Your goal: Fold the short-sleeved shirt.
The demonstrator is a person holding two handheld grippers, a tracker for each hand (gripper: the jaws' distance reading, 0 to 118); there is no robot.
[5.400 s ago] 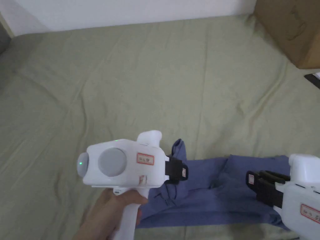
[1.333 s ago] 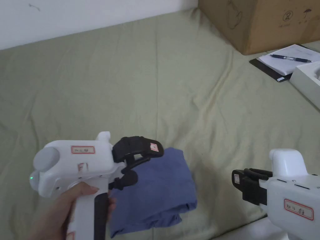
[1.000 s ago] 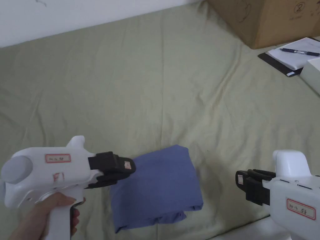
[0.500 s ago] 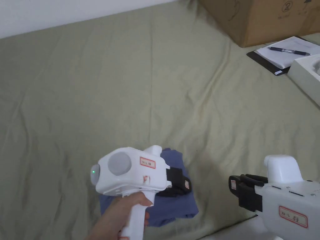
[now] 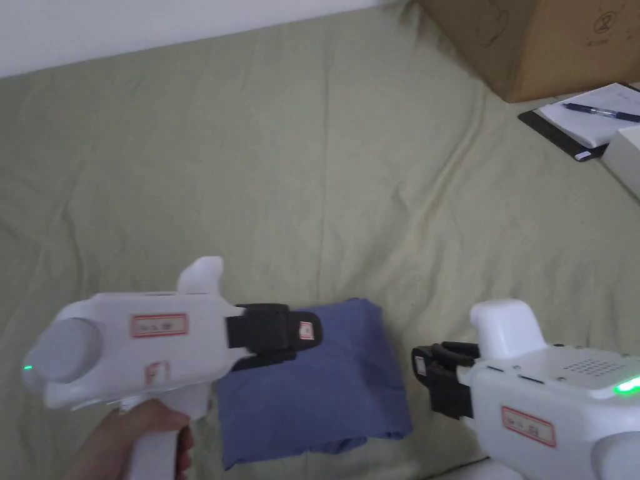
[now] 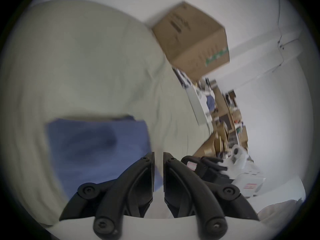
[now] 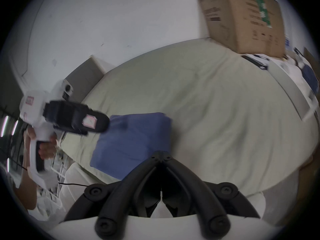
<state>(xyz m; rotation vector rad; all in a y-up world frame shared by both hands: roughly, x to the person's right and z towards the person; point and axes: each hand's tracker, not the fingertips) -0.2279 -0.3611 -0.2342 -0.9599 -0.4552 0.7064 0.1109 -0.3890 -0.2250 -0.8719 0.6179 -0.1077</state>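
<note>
The blue short-sleeved shirt (image 5: 325, 387) lies folded into a compact rectangle on the green sheet, near the bed's front edge. My left gripper (image 5: 312, 334) hovers over the shirt's upper left corner. In the left gripper view its jaws (image 6: 158, 157) stand almost together with a thin slit and nothing between them, the shirt (image 6: 97, 145) below. My right gripper (image 5: 417, 369) hangs just right of the shirt, apart from it. In the right gripper view its jaws (image 7: 161, 157) meet at the tips, empty, with the shirt (image 7: 135, 136) and the left gripper (image 7: 102, 126) beyond.
A cardboard box (image 5: 550, 44) stands at the back right of the bed. A clipboard with paper and a pen (image 5: 594, 115) and a white box (image 5: 625, 156) lie beside it. The green sheet (image 5: 312, 187) stretches wrinkled behind the shirt.
The shirt went from a long strip to a compact rectangle. The left gripper's jaws, open 1.3 s ago, have closed; it slid back to the shirt's left corner. The right gripper moved closer.
</note>
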